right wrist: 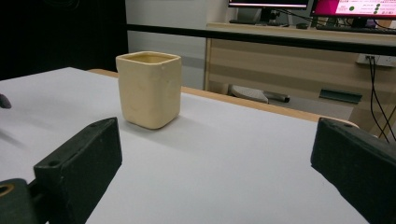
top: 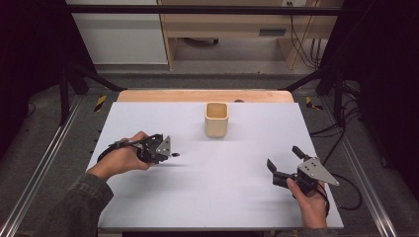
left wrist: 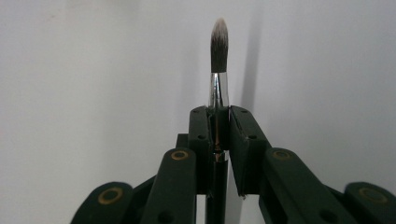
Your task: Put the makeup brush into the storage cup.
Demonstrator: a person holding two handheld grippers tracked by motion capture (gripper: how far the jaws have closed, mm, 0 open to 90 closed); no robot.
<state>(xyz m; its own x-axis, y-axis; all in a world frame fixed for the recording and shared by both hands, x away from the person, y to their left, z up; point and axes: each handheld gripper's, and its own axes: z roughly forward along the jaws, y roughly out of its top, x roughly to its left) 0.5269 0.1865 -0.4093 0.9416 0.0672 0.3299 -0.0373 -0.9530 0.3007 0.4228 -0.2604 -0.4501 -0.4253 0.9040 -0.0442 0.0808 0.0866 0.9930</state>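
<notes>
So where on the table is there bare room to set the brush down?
Most of the white table is bare: the wide middle stretch between the left tongs, shut on the brush, and the open right tongs; also the near edge between the forearms. Only the beige cup at the far middle takes room.

Even, soft light; dark surroundings.

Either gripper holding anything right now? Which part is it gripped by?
The left gripper is shut on a small brush, clamped on the handle just behind the metal ferrule, bristles pointing out past the jaws. The right gripper is open and holds nothing.
</notes>
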